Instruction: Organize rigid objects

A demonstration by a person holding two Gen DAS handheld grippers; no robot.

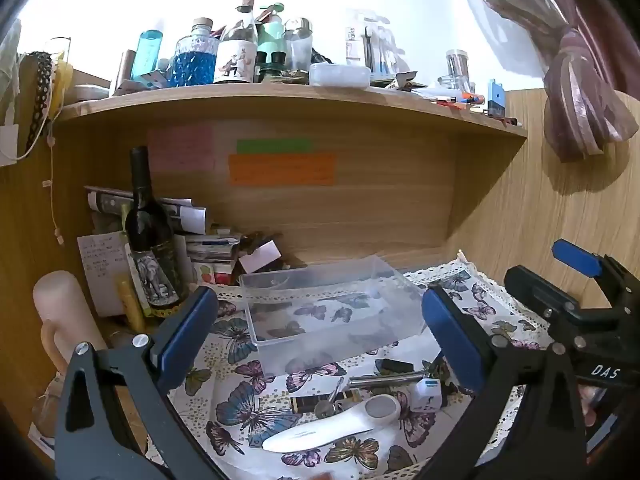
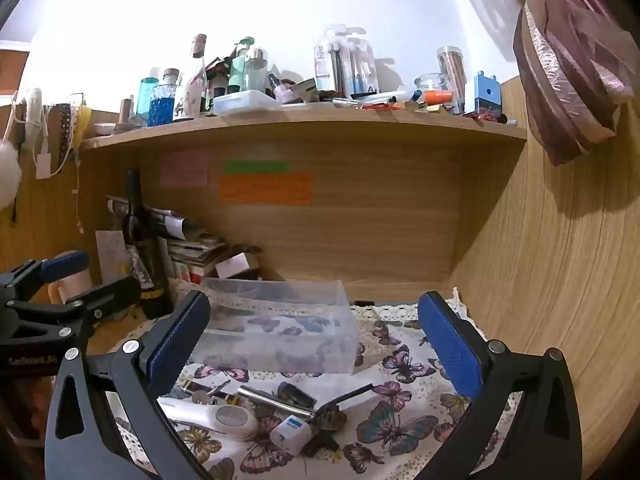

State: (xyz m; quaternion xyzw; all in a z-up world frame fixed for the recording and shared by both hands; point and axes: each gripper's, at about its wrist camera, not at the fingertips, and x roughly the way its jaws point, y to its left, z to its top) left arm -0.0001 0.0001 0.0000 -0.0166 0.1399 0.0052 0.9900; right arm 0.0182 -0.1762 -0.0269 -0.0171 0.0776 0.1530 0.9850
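Note:
A clear plastic box (image 1: pixel 328 304) stands empty on the butterfly cloth (image 1: pixel 248 408), also in the right wrist view (image 2: pixel 280 328). In front of it lie small objects: a white thermometer-like device (image 1: pixel 340 424) (image 2: pixel 212 416), a metal rod (image 1: pixel 384 379) (image 2: pixel 272 398), a white cube charger (image 1: pixel 427 394) (image 2: pixel 292 434), a black-gold pen (image 1: pixel 320 402), a dark clip (image 2: pixel 296 394) and a brush (image 2: pixel 336 412). My left gripper (image 1: pixel 320 328) is open above them. My right gripper (image 2: pixel 316 328) is open, empty, to the right of the left one (image 2: pixel 64 280).
A dark wine bottle (image 1: pixel 150 236) and stacked papers (image 1: pixel 200 236) stand at the back left. A beige cup (image 1: pixel 60 312) is at far left. A cluttered shelf (image 1: pixel 280 96) runs overhead. A wooden wall (image 2: pixel 560 260) closes the right side.

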